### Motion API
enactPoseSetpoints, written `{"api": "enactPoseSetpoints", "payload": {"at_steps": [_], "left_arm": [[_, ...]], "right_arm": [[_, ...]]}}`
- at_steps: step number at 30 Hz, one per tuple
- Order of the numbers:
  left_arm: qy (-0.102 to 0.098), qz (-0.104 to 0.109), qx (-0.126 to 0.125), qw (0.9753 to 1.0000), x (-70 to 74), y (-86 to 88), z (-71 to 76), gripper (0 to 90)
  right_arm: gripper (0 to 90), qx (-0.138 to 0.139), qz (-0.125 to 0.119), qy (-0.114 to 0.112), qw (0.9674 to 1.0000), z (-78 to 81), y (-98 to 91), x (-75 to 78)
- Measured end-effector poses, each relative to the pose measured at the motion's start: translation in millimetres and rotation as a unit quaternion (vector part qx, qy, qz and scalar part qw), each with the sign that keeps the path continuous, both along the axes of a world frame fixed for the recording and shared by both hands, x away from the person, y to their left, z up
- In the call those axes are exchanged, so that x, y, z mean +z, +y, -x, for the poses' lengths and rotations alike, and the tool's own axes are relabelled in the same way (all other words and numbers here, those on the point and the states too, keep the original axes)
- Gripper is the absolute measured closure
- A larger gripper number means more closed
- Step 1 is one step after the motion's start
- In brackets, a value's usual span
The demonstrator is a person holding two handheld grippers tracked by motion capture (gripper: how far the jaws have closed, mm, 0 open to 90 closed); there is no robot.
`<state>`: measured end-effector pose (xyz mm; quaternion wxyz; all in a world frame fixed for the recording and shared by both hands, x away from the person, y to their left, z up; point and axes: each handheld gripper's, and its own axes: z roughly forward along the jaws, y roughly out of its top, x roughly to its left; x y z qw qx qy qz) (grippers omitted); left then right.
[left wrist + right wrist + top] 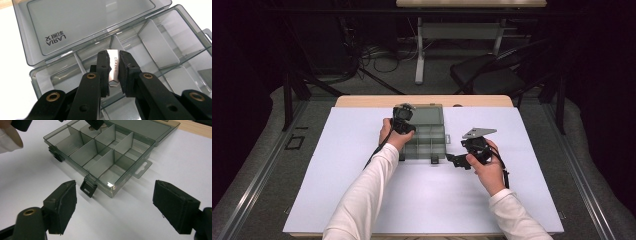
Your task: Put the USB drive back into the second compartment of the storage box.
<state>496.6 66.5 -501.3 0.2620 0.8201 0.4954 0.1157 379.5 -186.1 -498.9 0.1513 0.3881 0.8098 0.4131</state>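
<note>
Left gripper view, white eraser (pixel 114 68) printed ERASER, clamped upright in left gripper (pixel 114 72) jaws, right gripper (pixel 113 207) jaws wide, empty

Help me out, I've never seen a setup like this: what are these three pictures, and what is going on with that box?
A person sits at a table covered by a white sheet and holds a handheld gripper in each hand. The high view looks down from above. The other two come from cameras riding on the grippers, looking along their black fingers.

On the sheet lies a smoky clear compartment box, lid open, with dividers inside.

The left gripper is shut on a small white eraser, printed ERASER, and holds it over a compartment near the lid hinge. Whether it touches the bottom I cannot tell.

The right gripper is open and holds nothing, pointing at the box's latch side from nearby.
</note>
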Motion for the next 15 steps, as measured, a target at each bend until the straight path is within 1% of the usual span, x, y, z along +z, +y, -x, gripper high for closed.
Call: {"api": "enactPoseSetpoints", "payload": {"at_steps": [14, 15], "left_arm": [[-0.002, -0.002, -0.001, 1.0, -0.8, -0.3, -0.1, 78.4], [-0.004, -0.002, 0.001, 1.0, -1.2, -0.5, 0.1, 78.4]], "right_arm": [[19.2, -0.001, 0.0, 0.002, 1.0, 0.1, 0.1, -0.3], [19.1, -0.001, -0.001, 0.001, 1.0, 0.1, 0.3, -0.5]]}}
